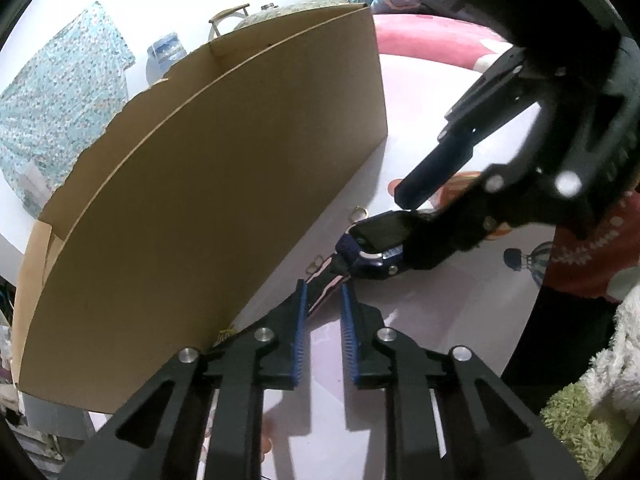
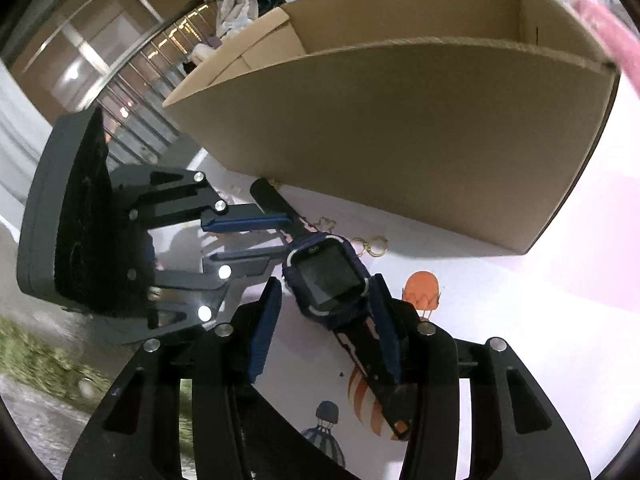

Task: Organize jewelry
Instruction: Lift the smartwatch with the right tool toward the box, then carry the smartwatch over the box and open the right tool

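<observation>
A dark blue smartwatch (image 2: 325,274) lies face up on the white table, close to the front wall of a cardboard box (image 2: 400,140). My right gripper (image 2: 326,282) straddles the watch body; its right pad touches the watch and its left pad stands clear, so it is open. The left gripper (image 1: 323,286) has its blue pads on either side of the watch strap (image 1: 326,296) and looks shut on it. In the left wrist view the right gripper (image 1: 404,226) hangs over the watch face (image 1: 378,234). The left gripper (image 2: 284,239) enters the right wrist view from the left.
Small gold rings (image 2: 374,246) lie beside the watch at the foot of the box; another gold piece (image 1: 316,265) sits near the strap. The tablecloth (image 2: 520,300) carries hot-air balloon prints. A green rug (image 1: 580,420) lies past the table edge.
</observation>
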Tool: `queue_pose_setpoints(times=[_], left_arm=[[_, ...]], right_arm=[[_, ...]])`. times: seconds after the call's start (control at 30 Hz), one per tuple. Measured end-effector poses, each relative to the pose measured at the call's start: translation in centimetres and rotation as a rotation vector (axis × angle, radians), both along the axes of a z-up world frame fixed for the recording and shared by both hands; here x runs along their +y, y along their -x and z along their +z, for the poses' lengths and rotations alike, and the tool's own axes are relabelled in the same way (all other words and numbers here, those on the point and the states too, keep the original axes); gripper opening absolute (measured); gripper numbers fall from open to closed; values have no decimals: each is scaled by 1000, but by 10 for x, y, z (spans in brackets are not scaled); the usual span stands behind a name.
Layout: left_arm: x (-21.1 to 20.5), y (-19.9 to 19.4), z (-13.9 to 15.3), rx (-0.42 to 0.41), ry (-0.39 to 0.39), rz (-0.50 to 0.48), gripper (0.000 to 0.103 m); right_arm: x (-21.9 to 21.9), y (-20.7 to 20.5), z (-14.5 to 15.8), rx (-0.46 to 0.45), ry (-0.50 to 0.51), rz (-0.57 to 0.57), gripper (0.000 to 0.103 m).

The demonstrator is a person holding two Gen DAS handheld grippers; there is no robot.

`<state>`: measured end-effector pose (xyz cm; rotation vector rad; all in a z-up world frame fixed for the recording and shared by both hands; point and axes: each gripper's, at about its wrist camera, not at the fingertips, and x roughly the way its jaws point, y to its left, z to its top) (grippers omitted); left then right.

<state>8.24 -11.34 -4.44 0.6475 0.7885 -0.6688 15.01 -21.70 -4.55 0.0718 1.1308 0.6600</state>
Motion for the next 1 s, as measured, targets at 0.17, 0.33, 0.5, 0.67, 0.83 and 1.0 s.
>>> queue_pose_setpoints(times=[0.17,0.33,0.5,0.67,0.83,1.0], left_arm=[[-4,1,6,-35,16,-13,9],[-8,9,8,-93,10,-44,5],[-12,23,14,-160,-9,-79,3],[-15,41,34,-225,29,-106,3],[-12,50,61,-290,53,-134,3],[-5,62,87,-383,66,-155,3]], right_arm=[[16,18,1,-99,140,-5,44],[32,26,-6,-160,232,-40,36],[27,32,0,-199,229,-107,21],[34,53,21,-282,274,-134,17],[48,74,46,-379,350,-147,16],[64,94,77,-481,428,-137,16]])
